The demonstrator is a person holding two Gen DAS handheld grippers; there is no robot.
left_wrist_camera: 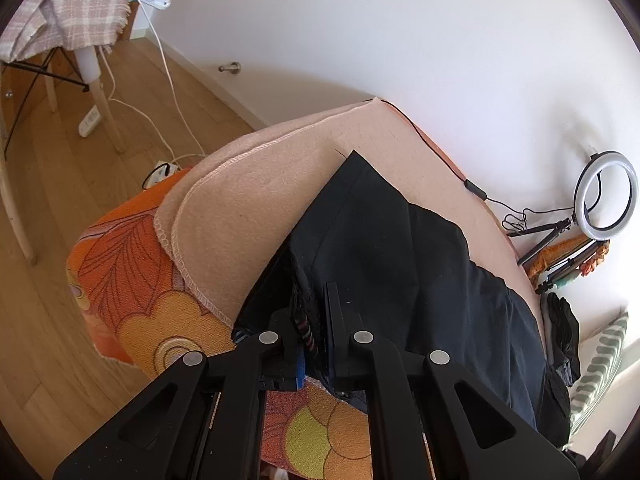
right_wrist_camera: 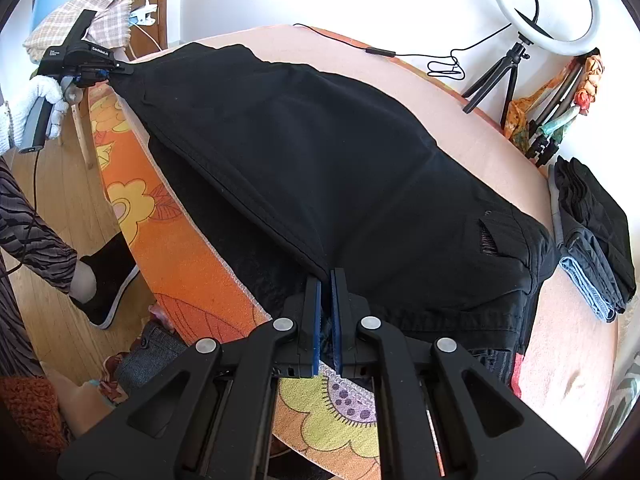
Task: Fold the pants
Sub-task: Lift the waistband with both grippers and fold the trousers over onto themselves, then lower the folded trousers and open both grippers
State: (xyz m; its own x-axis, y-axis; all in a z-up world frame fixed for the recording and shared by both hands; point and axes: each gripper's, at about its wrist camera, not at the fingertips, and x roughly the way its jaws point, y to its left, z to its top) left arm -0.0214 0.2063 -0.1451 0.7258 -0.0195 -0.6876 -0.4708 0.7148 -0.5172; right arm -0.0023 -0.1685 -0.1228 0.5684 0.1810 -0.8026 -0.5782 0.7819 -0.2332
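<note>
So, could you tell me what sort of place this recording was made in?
Most likely a room in a home: wooden floor, a table under a pink cloth where black pants are folded, a ring light by the wall, and a stack of folded clothes.

The pants [left_wrist_camera: 420, 264] are cut off behind the left gripper [left_wrist_camera: 310, 320] in the left wrist view, and the fabric pinched between its fingers is hidden in shadow. The ring light [right_wrist_camera: 546, 12] is clipped by the top edge, and the person's leg [right_wrist_camera: 36, 236] by the left edge.
</note>
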